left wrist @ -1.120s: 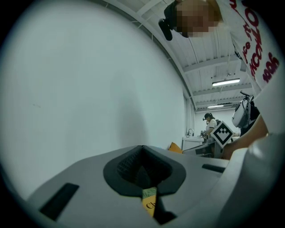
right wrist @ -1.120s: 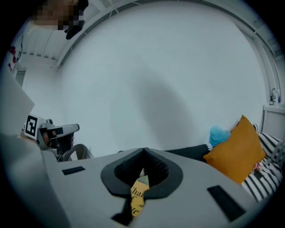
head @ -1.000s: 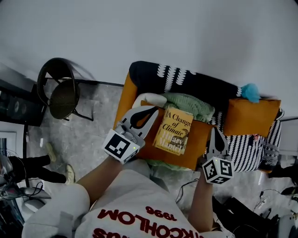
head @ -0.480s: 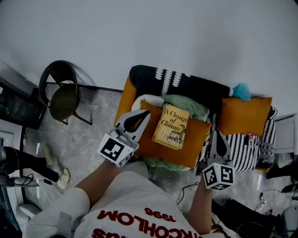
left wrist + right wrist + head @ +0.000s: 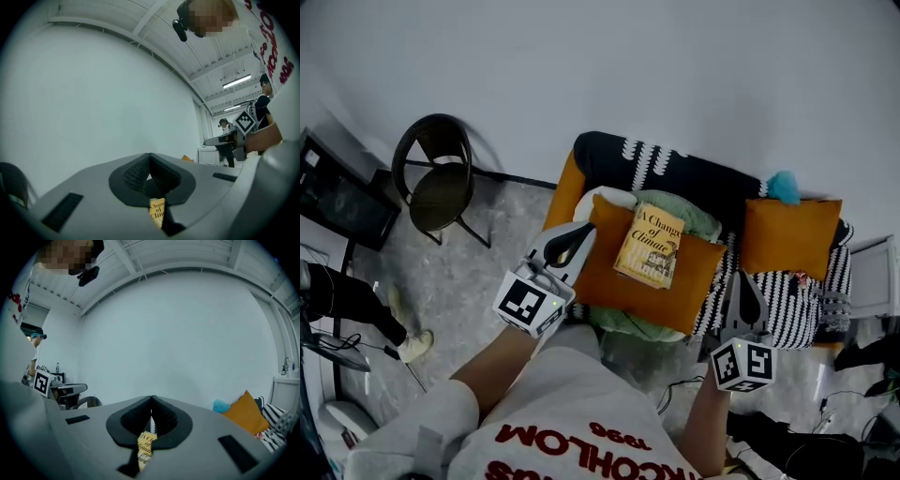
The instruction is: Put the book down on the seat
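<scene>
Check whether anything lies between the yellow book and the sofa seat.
Yes. The book lies on an orange cushion, which rests over a green blanket, so both separate it from the sofa seat.

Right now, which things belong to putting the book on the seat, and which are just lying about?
Job: book, the orange cushion under it, sofa, left gripper, right gripper, both shut.
Lying about: black chair, second orange cushion, green blanket, blue fluffy thing.

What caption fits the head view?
Book on orange cushion; left hand-held gripper and right hand-held gripper, both shut and empty, flank it.
</scene>
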